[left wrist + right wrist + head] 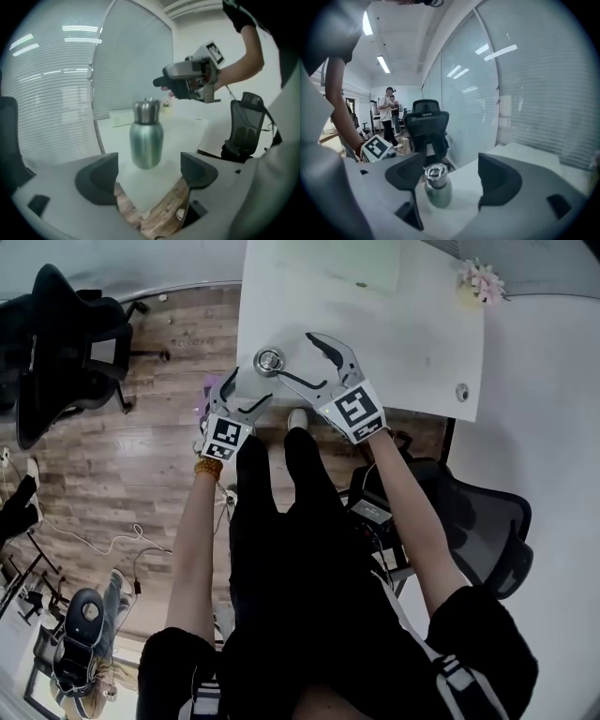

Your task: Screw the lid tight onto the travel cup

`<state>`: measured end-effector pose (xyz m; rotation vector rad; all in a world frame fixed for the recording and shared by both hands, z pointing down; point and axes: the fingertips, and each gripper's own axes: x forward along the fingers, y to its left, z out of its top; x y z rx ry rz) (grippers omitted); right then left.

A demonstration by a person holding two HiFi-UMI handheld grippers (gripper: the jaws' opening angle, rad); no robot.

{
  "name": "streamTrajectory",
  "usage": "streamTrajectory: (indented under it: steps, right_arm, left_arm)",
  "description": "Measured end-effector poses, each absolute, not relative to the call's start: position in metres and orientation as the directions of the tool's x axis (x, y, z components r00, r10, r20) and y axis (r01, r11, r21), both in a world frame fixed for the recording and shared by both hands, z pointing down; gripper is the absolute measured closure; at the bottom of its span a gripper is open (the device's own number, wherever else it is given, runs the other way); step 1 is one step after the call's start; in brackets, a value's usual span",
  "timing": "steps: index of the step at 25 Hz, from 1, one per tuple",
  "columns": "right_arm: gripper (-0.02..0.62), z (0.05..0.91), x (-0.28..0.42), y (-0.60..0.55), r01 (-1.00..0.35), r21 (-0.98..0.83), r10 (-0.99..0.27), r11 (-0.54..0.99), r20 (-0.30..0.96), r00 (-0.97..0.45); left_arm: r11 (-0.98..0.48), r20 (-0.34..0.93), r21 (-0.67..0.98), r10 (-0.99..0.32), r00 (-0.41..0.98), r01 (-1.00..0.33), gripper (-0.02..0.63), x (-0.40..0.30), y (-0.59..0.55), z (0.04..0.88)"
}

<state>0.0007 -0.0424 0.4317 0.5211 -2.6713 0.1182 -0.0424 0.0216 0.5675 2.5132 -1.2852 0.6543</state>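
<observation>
A steel travel cup (269, 361) with its lid (146, 110) on top stands upright near the left front corner of the white table (403, 343). My left gripper (251, 385) is open just short of the cup, nothing between its jaws; in the left gripper view the cup (146, 136) stands beyond the fingertips (101, 176). My right gripper (298, 357) is open to the cup's right and slightly above it. In the right gripper view the cup (437, 187) sits low between the spread jaws, untouched. The right gripper (187, 82) also shows in the left gripper view.
A sheet of paper (347, 263) and a small flower (481, 279) lie at the table's far side. A black office chair (66, 343) stands on the wood floor at left, another (487, 521) at right. A person (387, 117) stands far off.
</observation>
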Motion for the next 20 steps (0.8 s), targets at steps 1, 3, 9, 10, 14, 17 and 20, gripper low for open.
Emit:
streamTrajectory:
  steps: [1, 3, 9, 10, 14, 17, 20]
  right_arm:
    - [0.239, 0.407, 0.012, -0.044, -0.402, 0.047, -0.392, 0.914, 0.355, -0.849]
    - [0.361, 0.344, 0.029, -0.041, -0.470, 0.090, -0.478, 0.878, 0.187, -0.858]
    - [0.431, 0.229, 0.048, 0.003, -0.600, -0.060, -0.603, 0.798, -0.073, -0.794]
    - [0.444, 0.226, 0.048, 0.012, -0.614, -0.058, -0.616, 0.788, -0.072, -0.784]
    - [0.474, 0.220, 0.034, 0.052, -0.636, -0.014, -0.635, 0.772, -0.066, -0.769]
    - [0.487, 0.212, 0.019, 0.097, -0.634, 0.029, -0.632, 0.773, -0.058, -0.773]
    - [0.530, 0.209, 0.011, 0.138, -0.669, 0.059, -0.669, 0.741, -0.036, -0.743]
  left_arm:
    - [-0.581, 0.454, 0.003, -0.724, 0.519, -0.814, 0.196, -0.048, 0.032, 0.544]
    - [-0.532, 0.307, -0.003, -0.807, 0.505, -0.847, 0.234, -0.055, 0.044, 0.470]
    - [-0.172, 0.067, 0.033, -0.982, 0.174, -0.985, 0.538, -0.053, 0.048, 0.280]
    - [-0.124, 0.057, 0.021, -0.991, 0.125, -0.992, 0.586, -0.050, 0.050, 0.265]
    - [-0.041, 0.026, -0.015, -0.999, 0.040, -0.999, 0.594, -0.046, 0.074, 0.228]
    - [-0.086, 0.018, -0.013, -0.996, 0.086, -0.996, 0.594, -0.048, 0.116, 0.218]
    - [-0.115, 0.013, -0.004, -0.993, 0.115, -0.993, 0.594, -0.063, 0.156, 0.214]
